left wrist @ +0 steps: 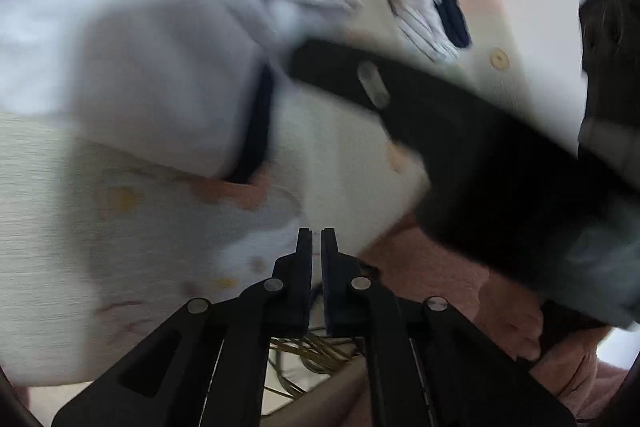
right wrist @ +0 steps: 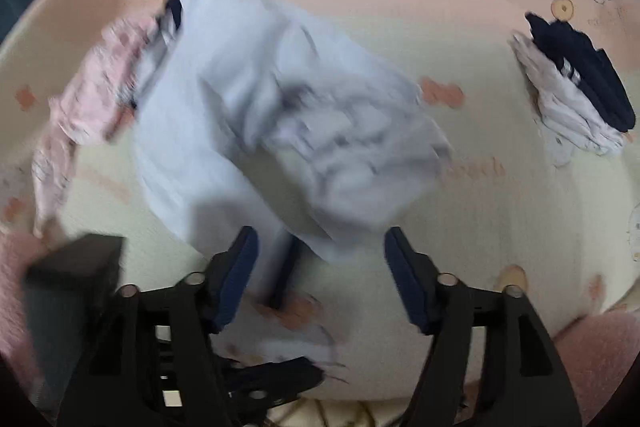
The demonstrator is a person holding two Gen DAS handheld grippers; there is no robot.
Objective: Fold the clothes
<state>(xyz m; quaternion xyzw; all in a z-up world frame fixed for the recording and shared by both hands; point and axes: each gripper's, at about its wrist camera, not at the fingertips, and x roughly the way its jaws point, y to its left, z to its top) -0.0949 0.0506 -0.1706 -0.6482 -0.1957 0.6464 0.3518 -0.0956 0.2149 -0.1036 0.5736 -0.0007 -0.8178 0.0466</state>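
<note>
A white garment (right wrist: pixel 240 115) with a navy trim (right wrist: pixel 284 267) lies crumpled and blurred on the bed sheet (right wrist: pixel 500 227). My right gripper (right wrist: pixel 320 233) hangs over the garment's near end, open. The trimmed edge lies between its blue pads (right wrist: pixel 240 267), which do not press on it. In the left wrist view the same white garment (left wrist: pixel 140 67) fills the upper left. My left gripper (left wrist: pixel 317 231) is shut, low over the sheet, with nothing seen between its fingers. The right tool's black housing (left wrist: pixel 480 167) crosses that view, held by a hand (left wrist: pixel 516 327).
A pink printed garment (right wrist: pixel 92 95) lies left of the white one. A folded stack of white and navy clothes (right wrist: pixel 580 99) sits at the right, and the same stack (left wrist: pixel 428 11) shows in the left wrist view. The sheet is peach and cream with cartoon cats. A black block (right wrist: pixel 76 267) of the left tool shows at lower left.
</note>
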